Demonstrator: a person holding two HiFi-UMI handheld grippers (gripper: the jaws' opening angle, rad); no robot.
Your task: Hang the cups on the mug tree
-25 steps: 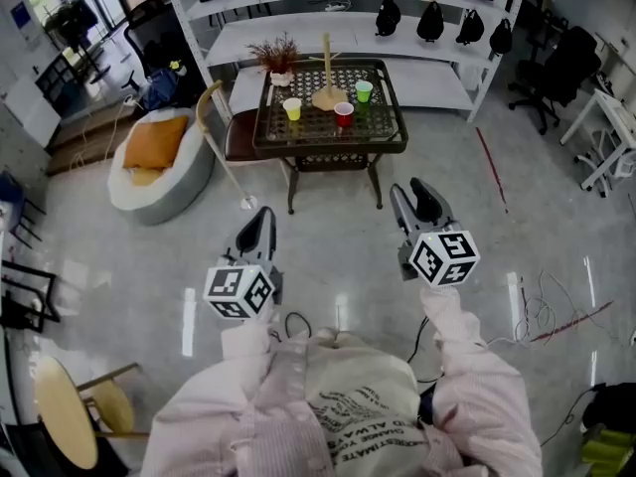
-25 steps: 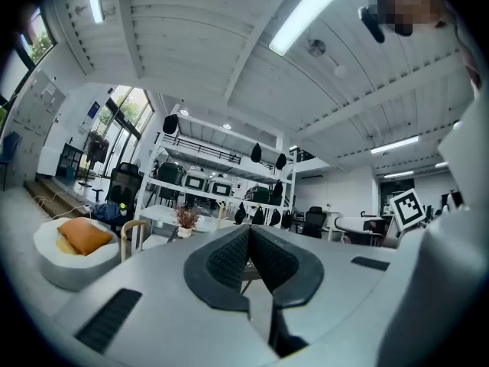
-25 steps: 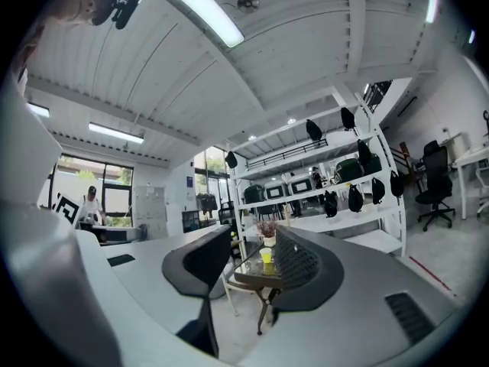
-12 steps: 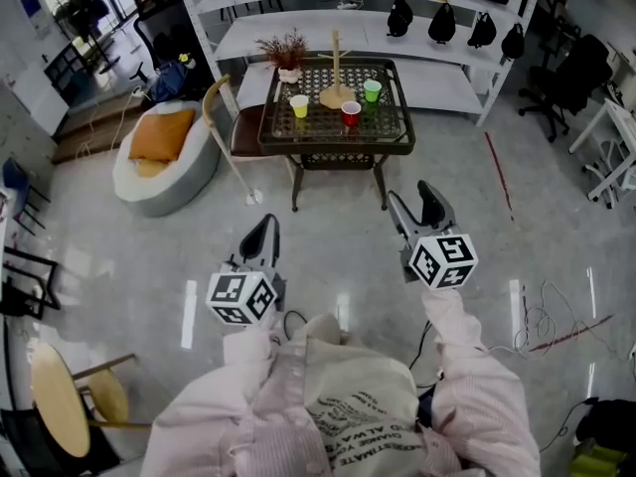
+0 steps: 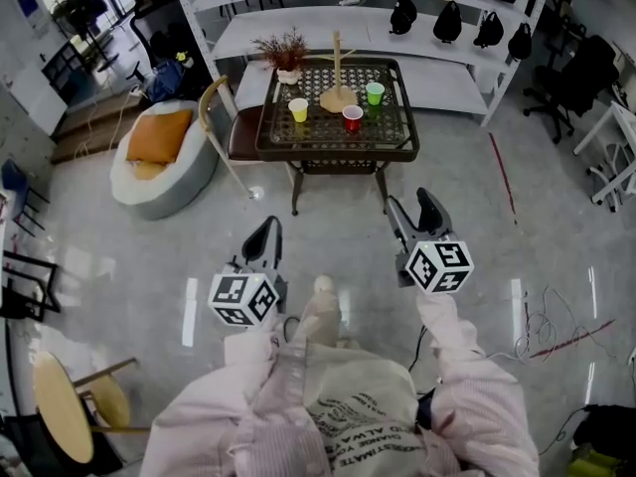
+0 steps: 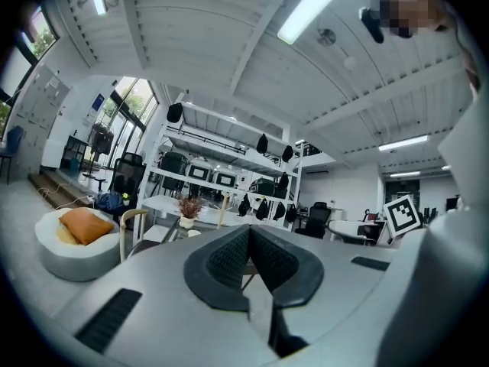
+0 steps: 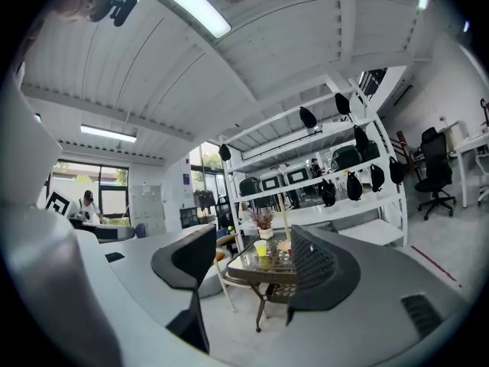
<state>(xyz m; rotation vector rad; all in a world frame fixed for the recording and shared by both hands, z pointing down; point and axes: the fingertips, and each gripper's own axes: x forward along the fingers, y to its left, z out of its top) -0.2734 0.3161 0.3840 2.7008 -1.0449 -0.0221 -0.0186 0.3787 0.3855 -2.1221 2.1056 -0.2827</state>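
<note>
- Your left gripper (image 5: 266, 229) is held out level over the glossy floor (image 5: 328, 241), just ahead of your left sleeve (image 5: 214, 405). Its jaws are pressed together, with nothing between them.
- Your right gripper (image 5: 412, 205) is level too, beside the left one and apart from it. Its jaws stand wide apart and have just been opening. Nothing is between them; in the right gripper view the gap frames the table.
- The dark lattice-top table (image 5: 336, 153) stands beyond both grippers, well apart from them.
- 3 cups stand upright on that table, none hung yet. The yellow cup (image 5: 298, 109) is toward the left. The red cup (image 5: 352, 117) is near the middle, at the front. The green cup (image 5: 375, 92) is on the right, further back.
- The wooden mug tree (image 5: 337, 68) stands upright behind the red cup, between the yellow and green cups.
- A potted plant (image 5: 285, 53) sits at the table's far left corner.
- A chair (image 5: 224, 117) with a curved wooden back stands just left of the table. Further left is a round grey cushion bed (image 5: 159, 182) with an orange pillow on it.
- White shelving (image 5: 298, 30) runs behind the table, with black bags (image 5: 447, 23) on it.
</note>
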